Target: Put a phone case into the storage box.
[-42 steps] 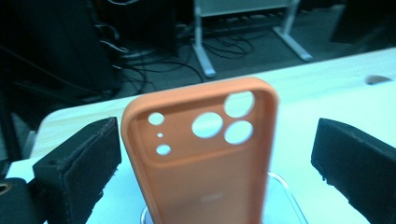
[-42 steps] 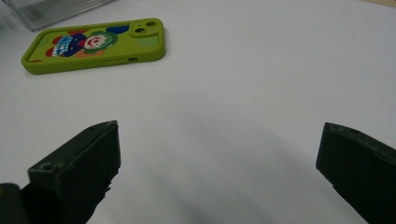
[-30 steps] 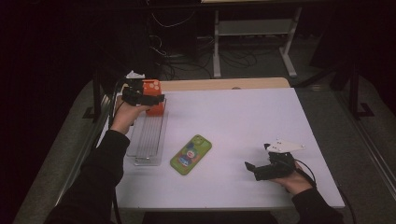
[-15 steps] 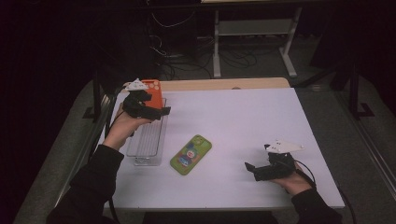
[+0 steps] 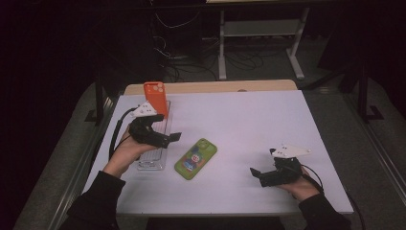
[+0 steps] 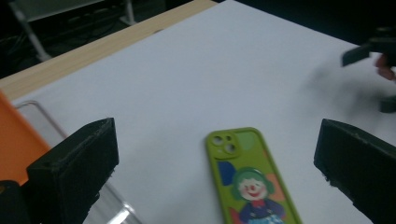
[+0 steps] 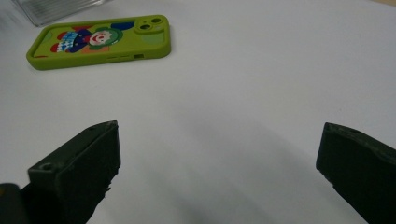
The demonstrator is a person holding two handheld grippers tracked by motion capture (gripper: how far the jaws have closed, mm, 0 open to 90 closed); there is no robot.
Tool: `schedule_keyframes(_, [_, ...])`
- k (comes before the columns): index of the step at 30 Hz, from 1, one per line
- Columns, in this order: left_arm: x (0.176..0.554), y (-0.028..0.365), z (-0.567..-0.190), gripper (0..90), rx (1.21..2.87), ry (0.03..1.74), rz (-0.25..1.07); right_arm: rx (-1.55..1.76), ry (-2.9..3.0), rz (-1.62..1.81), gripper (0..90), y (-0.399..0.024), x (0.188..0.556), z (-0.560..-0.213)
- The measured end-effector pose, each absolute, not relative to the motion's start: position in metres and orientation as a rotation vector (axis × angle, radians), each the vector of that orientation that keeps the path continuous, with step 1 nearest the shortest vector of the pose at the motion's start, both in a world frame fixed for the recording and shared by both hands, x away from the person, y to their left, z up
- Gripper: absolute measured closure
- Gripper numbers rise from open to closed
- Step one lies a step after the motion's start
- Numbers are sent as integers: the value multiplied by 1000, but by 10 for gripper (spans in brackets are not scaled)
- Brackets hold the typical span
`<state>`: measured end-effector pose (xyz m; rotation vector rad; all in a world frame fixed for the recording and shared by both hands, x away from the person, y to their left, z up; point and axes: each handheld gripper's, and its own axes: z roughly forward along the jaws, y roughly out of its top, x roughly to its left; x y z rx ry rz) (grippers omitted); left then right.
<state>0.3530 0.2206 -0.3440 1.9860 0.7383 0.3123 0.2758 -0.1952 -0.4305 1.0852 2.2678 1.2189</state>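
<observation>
An orange phone (image 5: 155,97) stands upright in the far end of a clear slotted rack (image 5: 152,158) at the table's left; its edge (image 6: 13,140) also shows in the left gripper view. A green phone with a clown picture (image 5: 195,158) lies flat at mid-table. My left gripper (image 5: 165,139) hovers open beside the rack, and the green phone (image 6: 254,191) lies below between its wide jaws (image 6: 217,135). Near the front right, my right gripper (image 5: 258,176) rests low, open (image 7: 219,135) and holding nothing, with the green phone (image 7: 100,39) ahead of it.
The white table top (image 5: 268,124) has a wooden strip (image 5: 210,87) along its far edge. Behind the table stand a desk frame and cables (image 5: 258,43) in the dark. The clear rack (image 7: 51,7) shows at the top left of the right gripper view.
My left gripper has let go of the orange phone, which now stands in the rack, and has drawn back toward the green phone. The right gripper has not moved.
</observation>
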Motion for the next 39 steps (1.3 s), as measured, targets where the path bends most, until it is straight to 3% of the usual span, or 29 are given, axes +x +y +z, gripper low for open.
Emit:
schedule_keyframes(9, [327, 222, -360, 0, 1984, 659, 296, 1055, 2305, 1239, 0, -189, 278, -424])
schedule_keyframes(13, [323, 227, -366, 0, 1992, 646, 291, 1044, 2369, 1206, 59, -183, 281, -415])
schedule_keyframes(22, [326, 231, -370, 0, 1984, 641, 281, 1065, 2457, 1241, 478, -144, 300, -406])
schedule_keyframes(29, [326, 238, -369, 0, 1990, 656, 289, 1039, 2550, 1211, 725, -87, 319, -405])
schedule_keyframes(35, [326, 242, -368, 0, 1969, 656, 295, 958, 2621, 1235, 876, -44, 336, -408])
schedule_keyframes(39, [326, 243, -368, 0, 1966, 663, 291, 911, 2668, 1235, 883, -20, 344, -411])
